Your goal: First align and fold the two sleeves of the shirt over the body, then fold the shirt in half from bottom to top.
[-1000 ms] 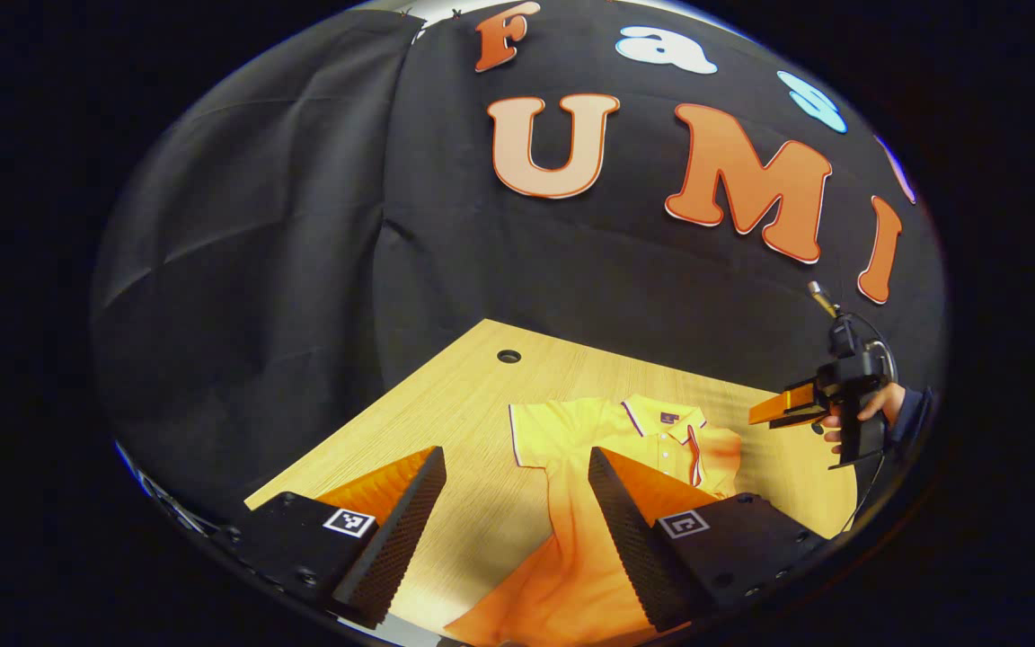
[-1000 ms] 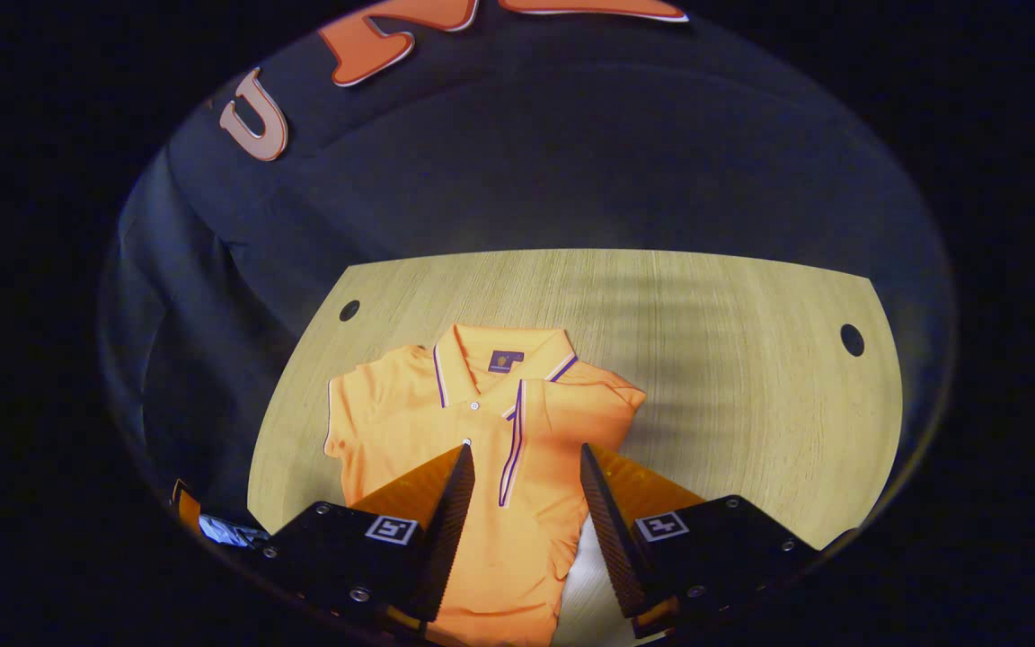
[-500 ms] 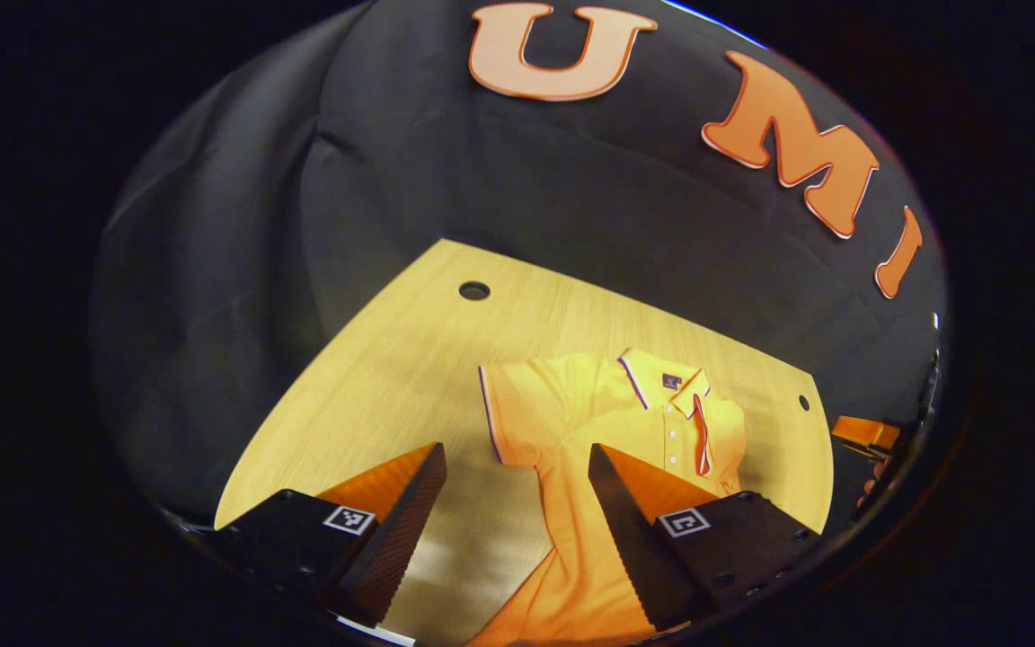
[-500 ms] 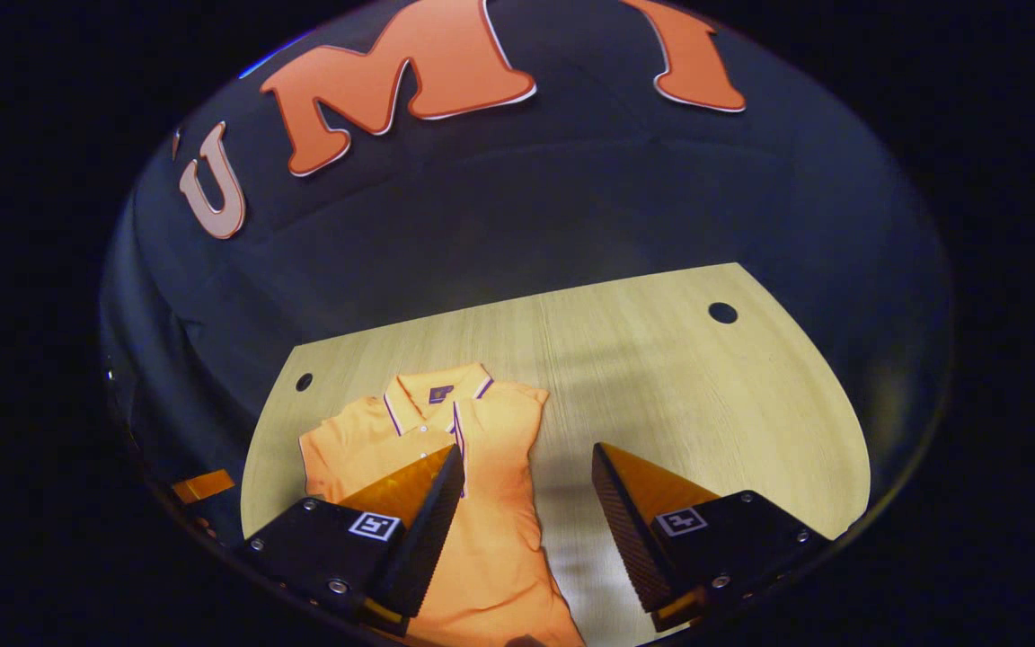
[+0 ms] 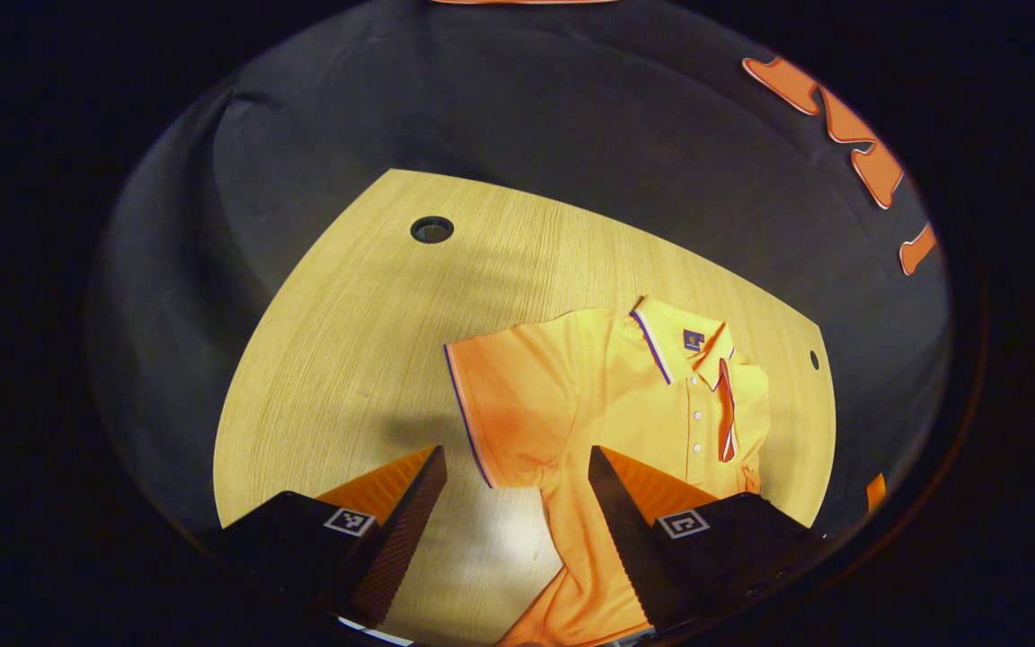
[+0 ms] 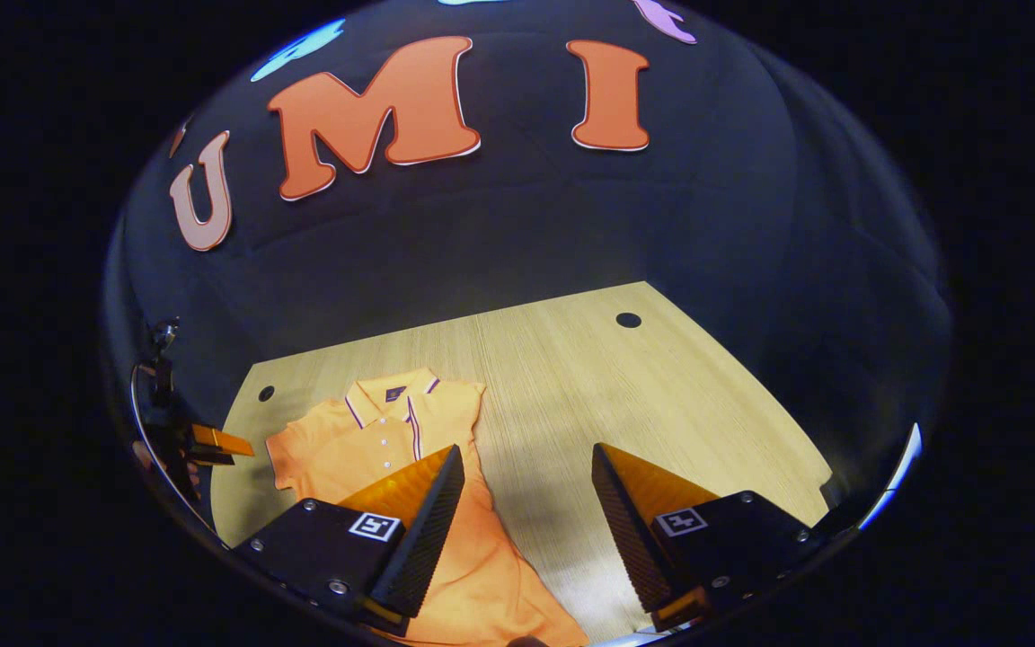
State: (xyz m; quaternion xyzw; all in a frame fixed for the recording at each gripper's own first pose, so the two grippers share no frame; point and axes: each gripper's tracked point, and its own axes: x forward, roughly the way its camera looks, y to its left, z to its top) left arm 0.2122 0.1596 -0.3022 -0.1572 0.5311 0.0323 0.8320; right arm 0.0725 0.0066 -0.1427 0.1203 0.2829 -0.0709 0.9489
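On the wooden desk point(image 5: 347, 359) lies an orange polo shirt point(image 5: 625, 395), collar toward the back edge, one sleeve folded over its body. Above it, the left gripper point(image 5: 517, 503) and right gripper point(image 6: 522, 503) hover with jaws spread, grasping nothing.

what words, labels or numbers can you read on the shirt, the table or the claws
Nothing can be quoted as readable text.
neck label inside the collar of the shirt: a small dark patch, too small to read.
square markers on the left claw: black-and-white code patterns, not words.
square markers on the right claw: code patterns too, not words.
table: no writing on the bare wood that shows.
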